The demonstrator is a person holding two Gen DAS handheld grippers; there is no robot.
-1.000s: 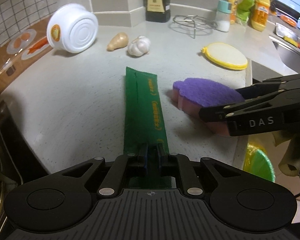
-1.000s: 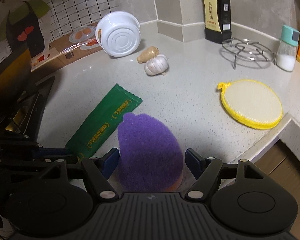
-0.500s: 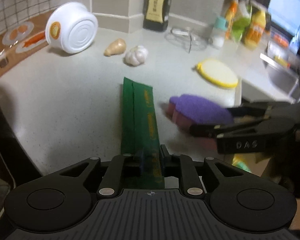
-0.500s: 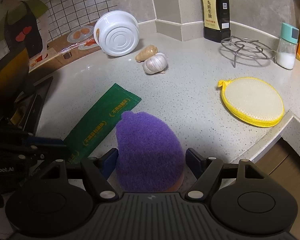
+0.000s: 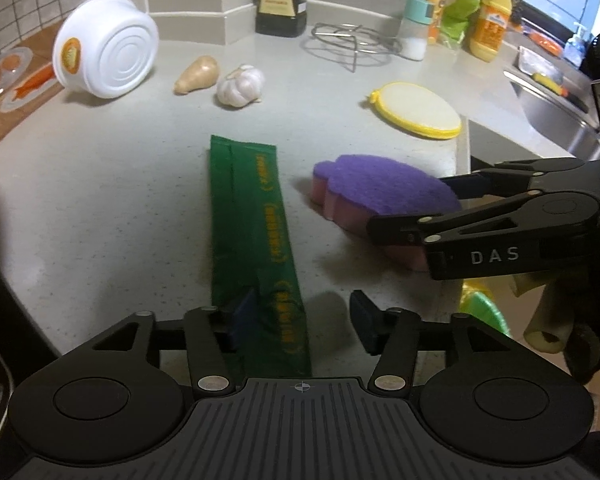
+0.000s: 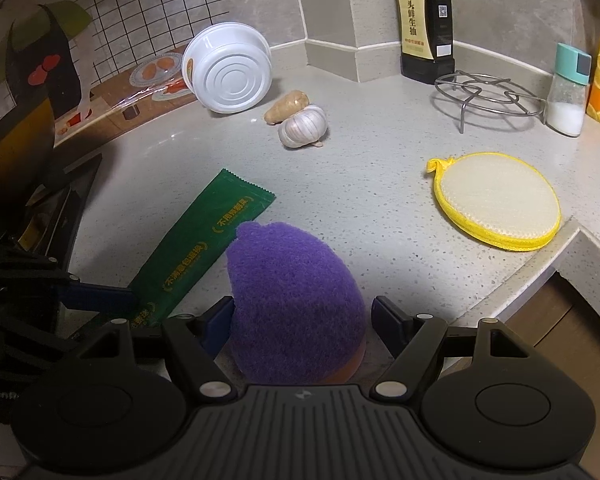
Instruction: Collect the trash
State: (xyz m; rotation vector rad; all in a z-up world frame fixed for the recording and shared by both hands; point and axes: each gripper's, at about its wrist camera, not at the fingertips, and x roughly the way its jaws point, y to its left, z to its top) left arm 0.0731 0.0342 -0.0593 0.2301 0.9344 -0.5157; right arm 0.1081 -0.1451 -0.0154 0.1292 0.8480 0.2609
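A long green wrapper (image 5: 256, 216) lies flat on the grey counter (image 5: 100, 200), its near end between the fingers of my left gripper (image 5: 302, 306). Those jaws are opening: the wrapper lies against the left finger, clear of the right one. In the right wrist view the wrapper (image 6: 204, 248) runs diagonally beside a purple sponge (image 6: 296, 292) with a pink base. My right gripper (image 6: 300, 316) stands open around the sponge's near end, a small gap showing at the right finger. From the left wrist view the sponge (image 5: 380, 184) rests on the counter.
At the back lie a white bowl (image 5: 108, 62) on its side, ginger (image 5: 196, 74) and garlic (image 5: 240, 86). A yellow scrubber (image 5: 420, 110), wire trivet (image 5: 356, 40) and bottles stand back right. The counter edge drops off by the sponge; a green bin (image 5: 480, 308) sits below.
My left gripper's jaws have gone from shut on the green wrapper to wide apart, releasing it onto the counter. The right gripper and sponge have not moved.
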